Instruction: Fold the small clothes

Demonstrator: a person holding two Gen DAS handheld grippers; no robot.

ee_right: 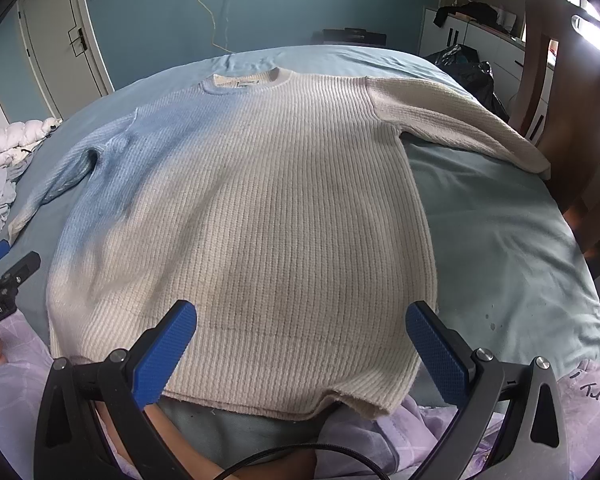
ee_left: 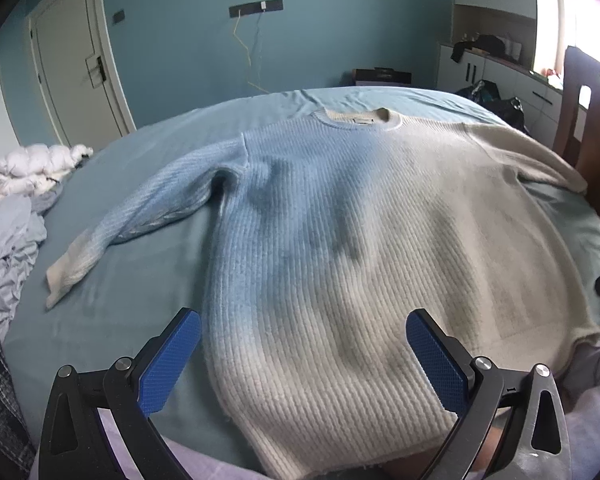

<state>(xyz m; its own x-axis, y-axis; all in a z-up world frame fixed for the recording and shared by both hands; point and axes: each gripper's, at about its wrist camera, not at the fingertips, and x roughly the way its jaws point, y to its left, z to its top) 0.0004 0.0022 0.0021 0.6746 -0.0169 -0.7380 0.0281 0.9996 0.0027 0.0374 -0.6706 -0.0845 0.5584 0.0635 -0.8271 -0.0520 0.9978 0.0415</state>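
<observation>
Nearest the cameras: left gripper point(ee_left: 303, 344), jaws spread wide, blue pads empty, hovering over the lower left portion of the sweater point(ee_left: 340, 260) near its hem. Right gripper point(ee_right: 301, 338), jaws likewise spread wide, nothing between the pads, positioned above the lower hem at centre-right. Below the right gripper: a black cable point(ee_right: 300, 456) and lilac fabric point(ee_right: 380, 440) at the bed's near edge. At the far left edge of the right wrist view: part of the left gripper, apart from the garment. Middle ground: ribbed knit sweater, blue on its left side fading to cream on its right, laid flat and face up on the teal bedsheet point(ee_left: 132, 280), collar point(ee_left: 358, 118) pointing away, both sleeves extended outward and angled downward; left sleeve point(ee_left: 140, 220) blue with a cream cuff, right sleeve point(ee_right: 460, 124) cream, reaching toward the bed's right edge. Left of the sweater: a heap of white and pale clothes point(ee_left: 16, 200). Beyond the bed: teal wall, white door point(ee_left: 76, 64), wall-mounted black strip with hanging cords point(ee_left: 256, 6), white cabinets point(ee_left: 496, 68) holding dark items at right.
</observation>
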